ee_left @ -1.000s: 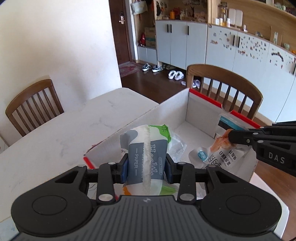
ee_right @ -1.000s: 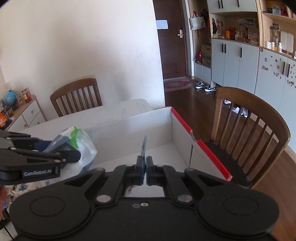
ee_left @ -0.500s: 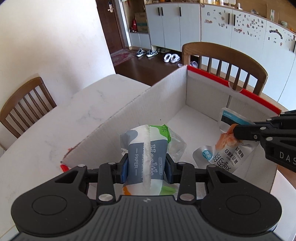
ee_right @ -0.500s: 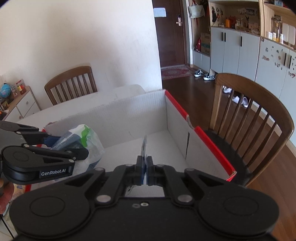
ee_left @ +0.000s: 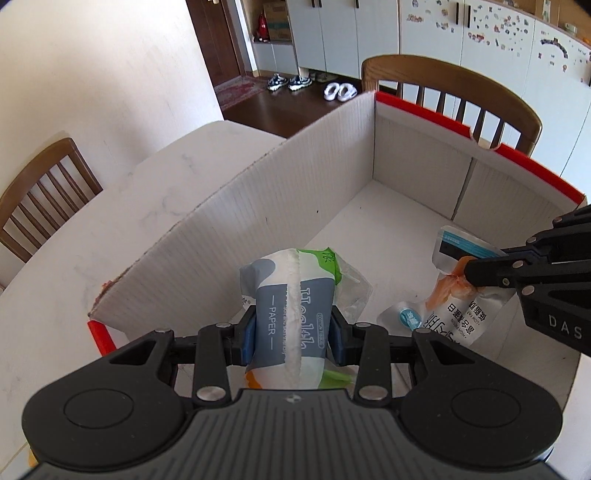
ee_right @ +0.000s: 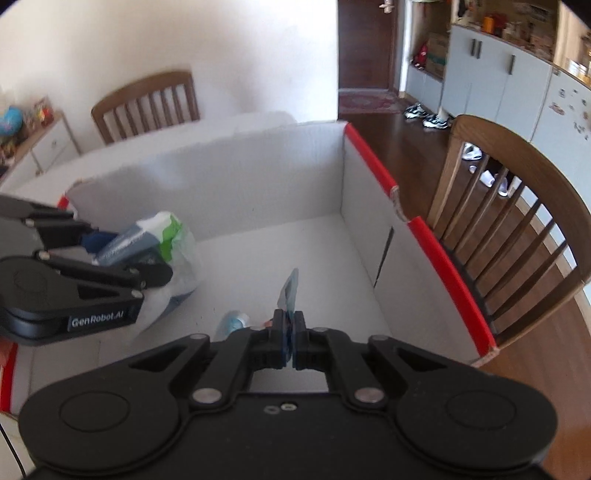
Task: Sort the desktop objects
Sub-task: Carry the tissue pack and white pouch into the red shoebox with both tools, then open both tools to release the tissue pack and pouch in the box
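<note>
A white cardboard box (ee_left: 325, 158) with red rims (ee_right: 443, 258) lies open on the table. My left gripper (ee_left: 291, 328) is shut on a tissue pack (ee_left: 291, 291) printed in grey, white and green, and holds it over the box's near left part. The same tissue pack (ee_right: 147, 240) shows at the left of the right wrist view. My right gripper (ee_right: 291, 332) is shut on the top edge of a flat silver snack pouch (ee_left: 461, 306) with orange print, which hangs inside the box at the right. Edge-on, the pouch (ee_right: 290, 291) appears as a thin strip.
The box sits on a white marble-look table (ee_left: 110, 221). Wooden chairs stand behind the box (ee_left: 461, 85) and at the table's far left (ee_left: 40, 184). White cabinets (ee_left: 480, 33), shoes on the dark wood floor (ee_left: 295, 81) and a door lie beyond.
Both grippers have sunk toward the box with their loads and tipped further down; the box's inside now fills more of both views. Both grips are unchanged.
</note>
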Available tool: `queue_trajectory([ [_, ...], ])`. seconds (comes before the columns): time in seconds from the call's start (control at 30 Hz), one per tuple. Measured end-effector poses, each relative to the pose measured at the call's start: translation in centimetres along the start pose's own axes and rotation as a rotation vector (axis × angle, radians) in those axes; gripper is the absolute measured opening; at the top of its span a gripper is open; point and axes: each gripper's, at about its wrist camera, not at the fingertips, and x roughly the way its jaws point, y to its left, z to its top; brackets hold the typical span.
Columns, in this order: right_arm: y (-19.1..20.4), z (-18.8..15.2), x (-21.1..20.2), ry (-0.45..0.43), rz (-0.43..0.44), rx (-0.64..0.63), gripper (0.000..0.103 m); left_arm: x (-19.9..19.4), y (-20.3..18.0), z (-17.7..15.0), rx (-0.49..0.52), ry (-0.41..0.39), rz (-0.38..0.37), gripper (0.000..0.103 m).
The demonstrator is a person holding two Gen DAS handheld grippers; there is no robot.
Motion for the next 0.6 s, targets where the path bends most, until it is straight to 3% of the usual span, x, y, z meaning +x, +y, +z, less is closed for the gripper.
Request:
queue_trajectory([
  [0.5,0.3,0.5,1.1,0.05,-0.018,-0.088,0.005,2.0,0.3,0.5,0.012,0.156,-0.037,0.039],
  [0.6,0.3,0.4,1.0,0.054,-0.03,-0.112,0.011,2.1,0.3,0.6,0.014,0.179,-0.038,0.042],
])
